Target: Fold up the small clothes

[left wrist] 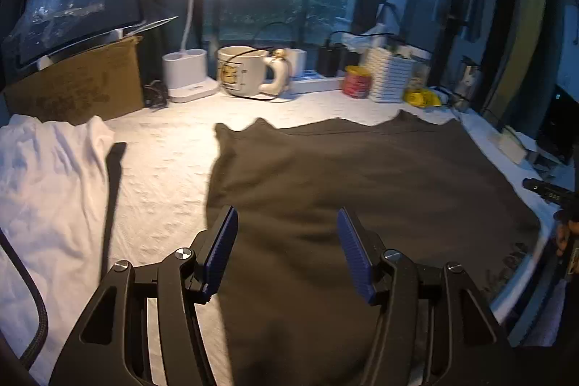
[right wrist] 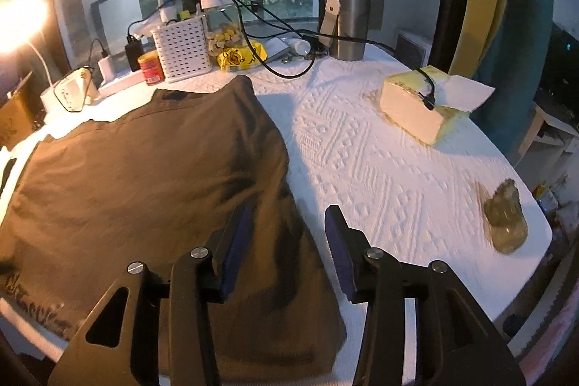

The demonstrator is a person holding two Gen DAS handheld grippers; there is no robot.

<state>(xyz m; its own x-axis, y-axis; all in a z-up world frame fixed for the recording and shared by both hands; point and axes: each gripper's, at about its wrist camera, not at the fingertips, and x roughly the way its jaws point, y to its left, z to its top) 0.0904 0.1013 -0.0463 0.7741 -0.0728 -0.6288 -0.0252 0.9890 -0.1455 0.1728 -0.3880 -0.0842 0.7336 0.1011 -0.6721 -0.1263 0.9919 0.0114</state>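
Dark garment (left wrist: 362, 176) lay spread flat on the white table cover (right wrist: 380, 151). Left gripper (left wrist: 287, 252) and right gripper (right wrist: 286, 248) hovered over it, jaws apart, holding nothing. Risk: one jaw snagging cloth could drag the fold crooked.

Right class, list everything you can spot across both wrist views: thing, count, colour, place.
Dark garment: one, brown-grey, spread mid-table.
White garment: one, white, left of it.
Table cover: one, white, textured.
Mug: one, cream, back edge.
Lamp: one, white, lit, beside mug.
Can: one, red, back.
Basket: one, white, back.
Tumbler: one, steel, back right.
Tissue box: one, yellow, right.
Left gripper: black, blue pads, open.
Right gripper: same, open.
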